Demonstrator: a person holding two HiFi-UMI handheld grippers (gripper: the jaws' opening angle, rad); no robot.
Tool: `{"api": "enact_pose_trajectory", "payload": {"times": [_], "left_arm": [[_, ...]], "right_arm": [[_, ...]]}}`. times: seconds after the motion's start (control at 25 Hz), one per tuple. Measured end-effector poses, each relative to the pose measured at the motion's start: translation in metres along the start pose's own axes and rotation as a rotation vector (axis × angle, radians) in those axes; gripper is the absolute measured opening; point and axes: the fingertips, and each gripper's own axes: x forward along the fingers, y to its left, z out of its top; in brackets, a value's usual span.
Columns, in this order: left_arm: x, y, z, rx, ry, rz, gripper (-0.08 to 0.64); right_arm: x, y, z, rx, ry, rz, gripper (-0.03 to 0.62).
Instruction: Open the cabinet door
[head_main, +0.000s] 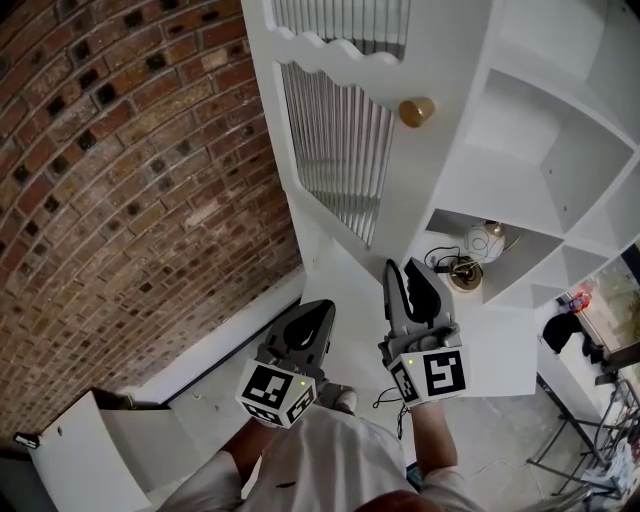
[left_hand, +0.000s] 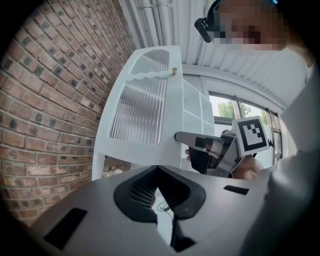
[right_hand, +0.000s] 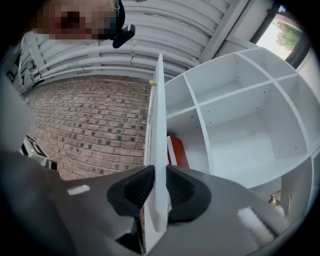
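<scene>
Jaws on the left gripper (head_main: 318, 312) are together, tips touching, nothing in them; it sits low, apart from the door. Right gripper (head_main: 405, 270) is clamped on the free edge of the cabinet door (head_main: 440, 60), pads pressing both faces, below the brass knob (head_main: 417, 111). Door stands swung out from the white cabinet (head_main: 540, 130), ribbed panel toward the brick wall (head_main: 120, 150). Shelves exposed behind; something red (right_hand: 177, 150) in one compartment.
</scene>
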Motion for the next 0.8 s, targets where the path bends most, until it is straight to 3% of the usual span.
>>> {"api": "enact_pose_trajectory", "payload": {"times": [0.28,0.8], "left_arm": [[-0.001,0.007,-0.001,-0.002,-0.002,0.007,0.008],[-0.008,0.026,0.011,-0.01,-0.001,-0.041,0.008]], "right_arm": [[-0.002,0.011,0.0,0.002,-0.009,0.025,0.083],[-0.006,0.027,0.001,-0.003,0.007,-0.003,0.08]]}}
